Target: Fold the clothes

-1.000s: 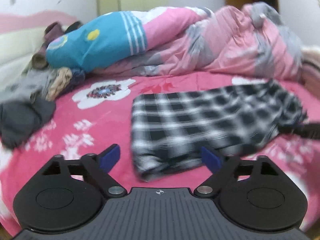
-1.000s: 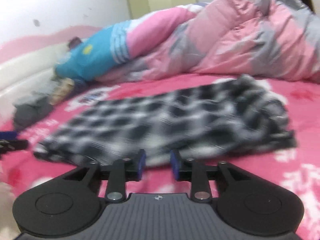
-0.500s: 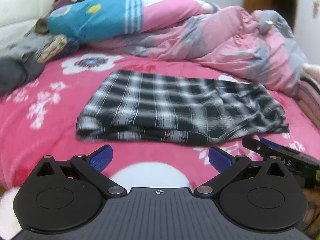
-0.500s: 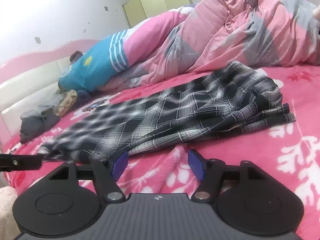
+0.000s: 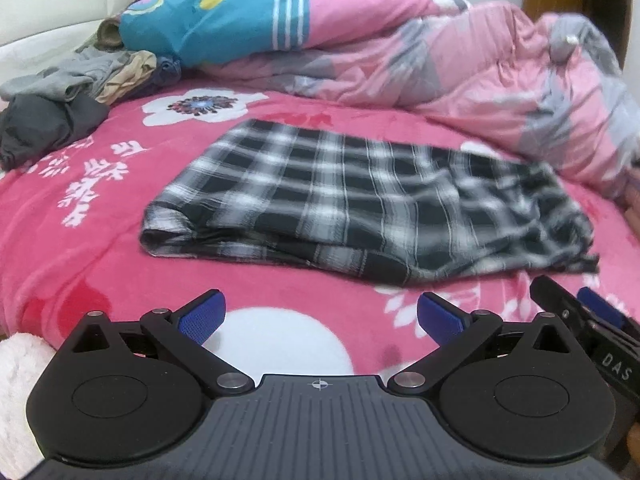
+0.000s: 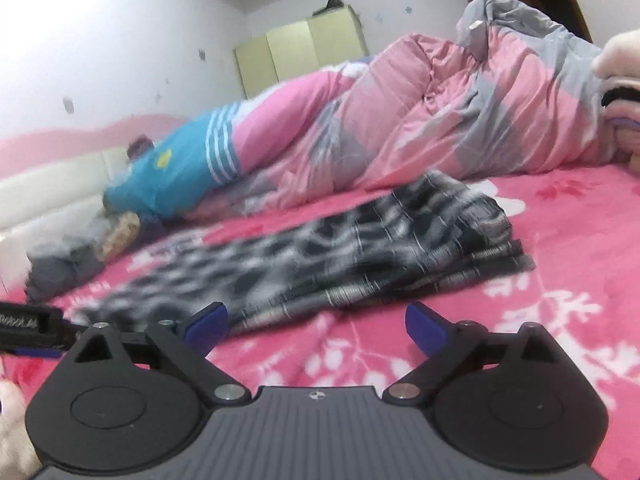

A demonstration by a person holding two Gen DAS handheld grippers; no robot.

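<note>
A black-and-white plaid garment (image 5: 360,200) lies folded flat on the pink floral bedspread (image 5: 80,208); it also shows in the right wrist view (image 6: 340,260). My left gripper (image 5: 320,316) is open and empty, held back from the garment's near edge. My right gripper (image 6: 316,324) is open and empty, near the garment's front edge at its right end. The right gripper's tip shows at the lower right of the left wrist view (image 5: 580,312). The left gripper's tip shows at the left edge of the right wrist view (image 6: 28,332).
A bunched pink-and-grey duvet (image 5: 460,64) and a blue striped pillow (image 5: 224,12) lie along the back of the bed. A pile of grey and tan clothes (image 5: 68,96) sits at the far left. Stacked folded items (image 6: 620,92) stand at the right.
Both grippers have pulled back from the plaid garment. The right gripper, shut a second ago, has opened wide. The garment now lies flat and released.
</note>
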